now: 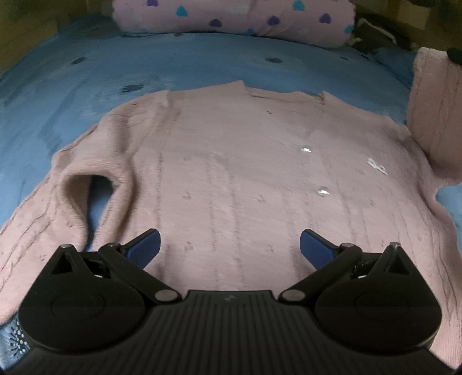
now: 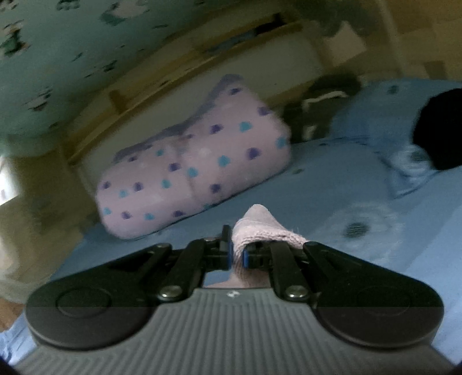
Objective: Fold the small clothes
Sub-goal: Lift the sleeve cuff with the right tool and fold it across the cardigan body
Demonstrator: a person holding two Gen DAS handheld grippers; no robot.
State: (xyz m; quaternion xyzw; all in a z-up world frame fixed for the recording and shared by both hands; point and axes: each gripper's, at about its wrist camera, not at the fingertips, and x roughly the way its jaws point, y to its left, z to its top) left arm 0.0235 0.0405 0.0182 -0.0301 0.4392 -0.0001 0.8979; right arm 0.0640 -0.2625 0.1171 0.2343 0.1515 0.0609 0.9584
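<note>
A pink knit sweater (image 1: 231,173) lies spread flat on the blue bed cover (image 1: 144,63), neck at the far side. Its left sleeve (image 1: 37,219) lies bent beside the body. Its right sleeve (image 1: 433,115) is lifted upright at the right edge. My left gripper (image 1: 230,245) is open and empty, low over the sweater's hem area. My right gripper (image 2: 237,253) is shut on the pink sleeve cuff (image 2: 260,228) and holds it above the bed.
A pink pillow (image 1: 231,17) with blue and purple hearts lies at the bed's far end; it also shows in the right wrist view (image 2: 196,173). A wooden bed frame (image 2: 202,57) and patterned wall stand behind. A dark object (image 2: 439,129) lies at right.
</note>
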